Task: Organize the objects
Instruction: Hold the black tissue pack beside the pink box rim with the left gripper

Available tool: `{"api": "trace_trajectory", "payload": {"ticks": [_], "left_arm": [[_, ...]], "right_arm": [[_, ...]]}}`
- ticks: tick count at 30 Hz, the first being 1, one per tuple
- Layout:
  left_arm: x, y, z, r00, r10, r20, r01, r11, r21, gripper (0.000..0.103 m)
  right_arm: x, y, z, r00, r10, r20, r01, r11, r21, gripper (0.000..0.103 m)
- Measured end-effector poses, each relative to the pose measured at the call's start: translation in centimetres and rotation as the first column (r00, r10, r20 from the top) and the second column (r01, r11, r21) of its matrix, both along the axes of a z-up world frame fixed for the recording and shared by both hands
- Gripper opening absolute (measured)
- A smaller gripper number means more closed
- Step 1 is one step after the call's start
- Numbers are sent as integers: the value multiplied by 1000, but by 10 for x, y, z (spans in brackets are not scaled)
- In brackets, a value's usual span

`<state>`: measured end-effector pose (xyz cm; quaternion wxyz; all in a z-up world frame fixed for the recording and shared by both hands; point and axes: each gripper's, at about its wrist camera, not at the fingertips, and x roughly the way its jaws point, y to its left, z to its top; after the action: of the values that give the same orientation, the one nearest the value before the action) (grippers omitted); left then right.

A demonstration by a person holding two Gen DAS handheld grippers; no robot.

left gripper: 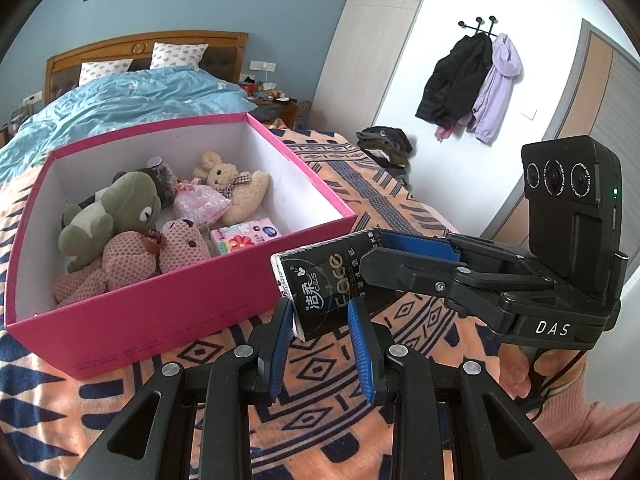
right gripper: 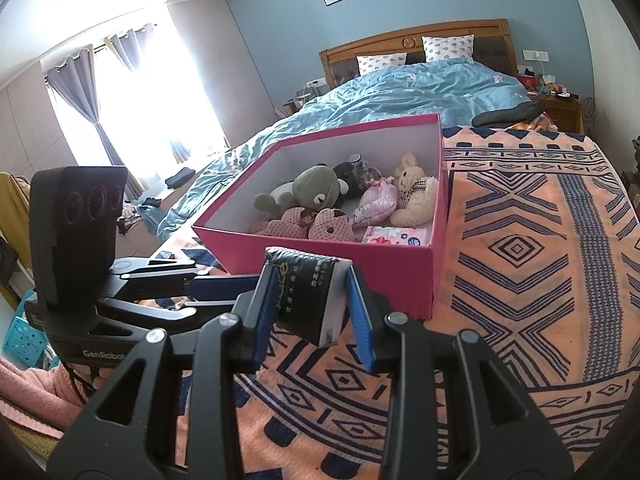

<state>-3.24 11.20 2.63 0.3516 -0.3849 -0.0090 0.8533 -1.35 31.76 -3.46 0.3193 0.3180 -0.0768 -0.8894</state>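
we hold a black tissue pack (left gripper: 320, 286) between both grippers, just in front of the pink box (left gripper: 168, 308) and above the patterned orange blanket (right gripper: 520, 248). our left gripper (left gripper: 320, 314) is closed on the pack's lower end, its blue pads (left gripper: 285, 334) pressing either side; in the right wrist view the same pack (right gripper: 306, 296) sits between the pads of our right gripper (right gripper: 310, 304), which is narrowed onto its other end. from the left view the right gripper (left gripper: 374, 250) reaches in from the right side with a hand (left gripper: 516, 376) and a pink sleeve (left gripper: 592, 424) under it

the box stands open on the blanket and holds a green plush (left gripper: 116, 216), a pink knitted bear (left gripper: 140, 258), a cream bunny (left gripper: 234, 186), a dark plush (left gripper: 162, 178), a pink pouch (left gripper: 202, 202) and a floral tissue pack (left gripper: 244, 236) in its near right corner. the black pack is outside the box, close to its front wall, not touching it as far as we can tell
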Motion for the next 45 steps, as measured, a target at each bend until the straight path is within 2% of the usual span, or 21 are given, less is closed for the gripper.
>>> {"api": "trace_trajectory", "payload": {"ticks": [45], "left_arm": [[-4, 1, 13, 999, 4, -34, -4, 1000, 4, 28]], "right_arm": [[-2, -3, 11, 999, -3, -32, 3, 1000, 7, 38]]}}
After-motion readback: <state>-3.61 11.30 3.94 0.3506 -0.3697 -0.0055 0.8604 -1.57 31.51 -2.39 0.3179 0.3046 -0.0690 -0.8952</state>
